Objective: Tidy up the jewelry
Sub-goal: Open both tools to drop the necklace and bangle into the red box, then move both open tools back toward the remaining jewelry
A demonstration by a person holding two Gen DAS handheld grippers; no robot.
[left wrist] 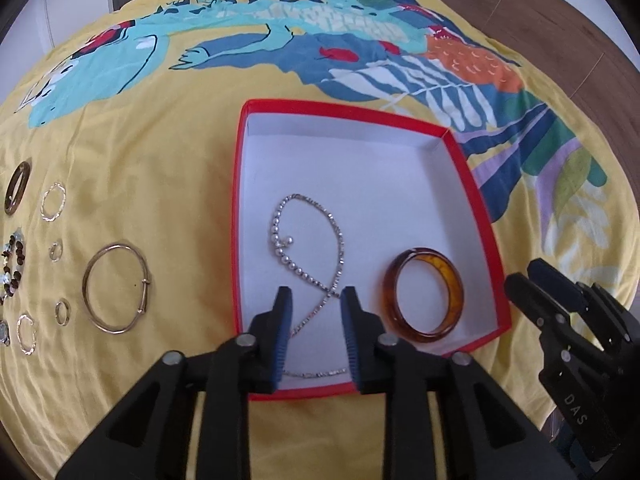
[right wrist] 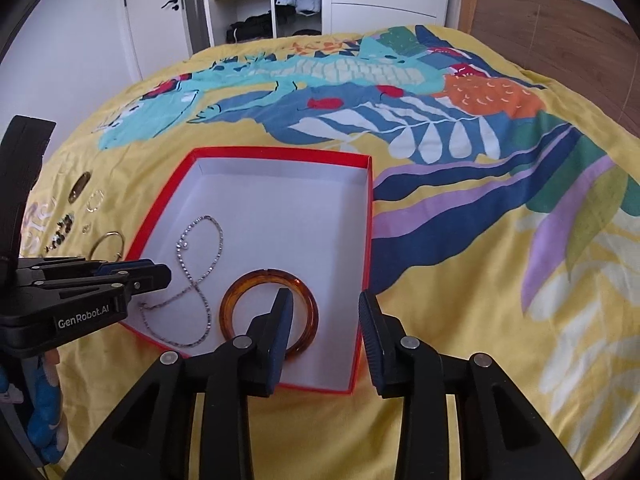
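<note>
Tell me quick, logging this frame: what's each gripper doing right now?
Left gripper: open, holding nothing, over the necklace in the red box.
Right gripper: open, holding nothing, near the amber bangle.

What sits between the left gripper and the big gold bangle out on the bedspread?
Nothing visible. The left gripper, jaws open, is over the red box above the necklace. The gold bangle lies outside the box's left wall with only bare bedspread around it.
</note>
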